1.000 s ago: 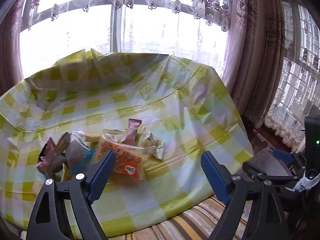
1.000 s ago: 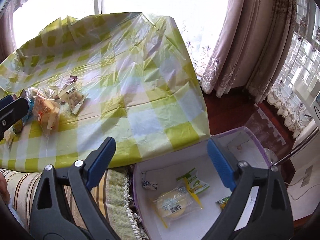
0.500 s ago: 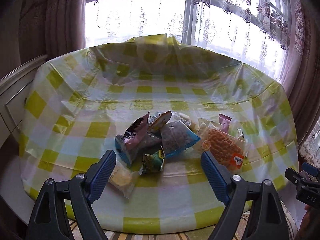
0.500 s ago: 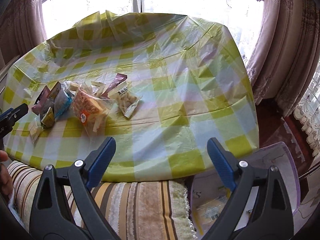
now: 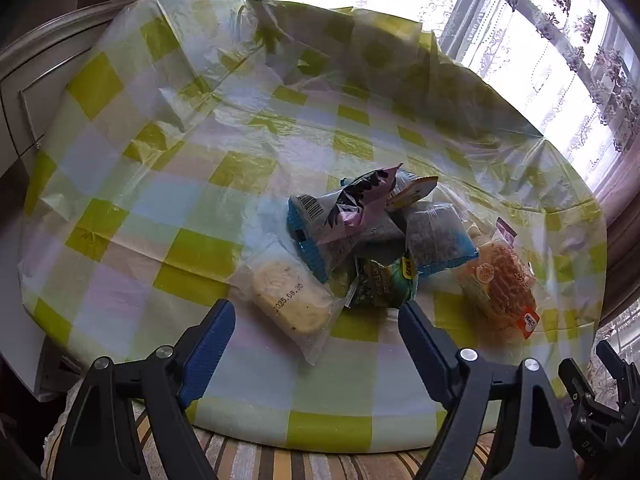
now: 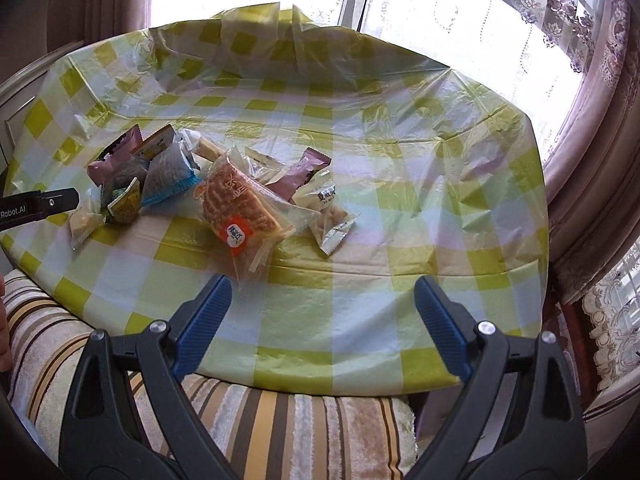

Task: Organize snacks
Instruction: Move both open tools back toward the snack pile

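Note:
A pile of snack packets lies on the green-checked tablecloth. Nearest my left gripper is a clear packet with a pale yellow cake, whose near corner reaches between the fingers. The jaws are closing, and the pads do not touch it. Behind it are a green packet, blue-edged packets and an orange cracker packet. My right gripper is open and empty over the table's near edge. The cracker packet and a white packet lie ahead of it.
A striped cushion runs under the table's near edge. A pale cabinet stands at the left, with curtains and a bright window behind and to the right. The left gripper's tip shows at the left of the right wrist view.
Both views have swung left, from the table's right end to the snack pile. The purple box with snacks has left the right wrist view. My left gripper has come lower and nearer the pile.

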Motion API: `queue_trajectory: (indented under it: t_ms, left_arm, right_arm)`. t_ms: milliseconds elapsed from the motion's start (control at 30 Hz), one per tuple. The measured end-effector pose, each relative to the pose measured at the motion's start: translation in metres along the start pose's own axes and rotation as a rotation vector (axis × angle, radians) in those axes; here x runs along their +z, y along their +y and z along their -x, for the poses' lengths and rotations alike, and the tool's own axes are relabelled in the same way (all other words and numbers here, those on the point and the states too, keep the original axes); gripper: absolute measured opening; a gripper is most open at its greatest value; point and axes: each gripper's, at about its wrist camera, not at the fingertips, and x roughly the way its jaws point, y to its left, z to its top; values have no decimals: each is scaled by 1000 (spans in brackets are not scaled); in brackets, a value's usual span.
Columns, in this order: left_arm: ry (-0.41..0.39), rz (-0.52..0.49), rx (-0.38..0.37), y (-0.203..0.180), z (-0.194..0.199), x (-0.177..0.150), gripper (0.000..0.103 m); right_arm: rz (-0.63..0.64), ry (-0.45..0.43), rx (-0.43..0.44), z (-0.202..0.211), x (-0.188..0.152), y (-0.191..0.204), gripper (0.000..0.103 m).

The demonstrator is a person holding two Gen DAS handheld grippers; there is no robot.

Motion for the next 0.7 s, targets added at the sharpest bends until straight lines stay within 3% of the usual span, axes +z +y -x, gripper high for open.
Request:
queue_trajectory:
  t_ms: [400, 700]
  left_arm:
    - [89, 98, 38, 10, -37, 10, 81]
    - [87, 7, 156, -3, -50, 13, 72]
  right_arm:
    - [229, -63, -123, -23, 18, 53, 94]
    - [399, -136, -208, -42, 32, 84, 94]
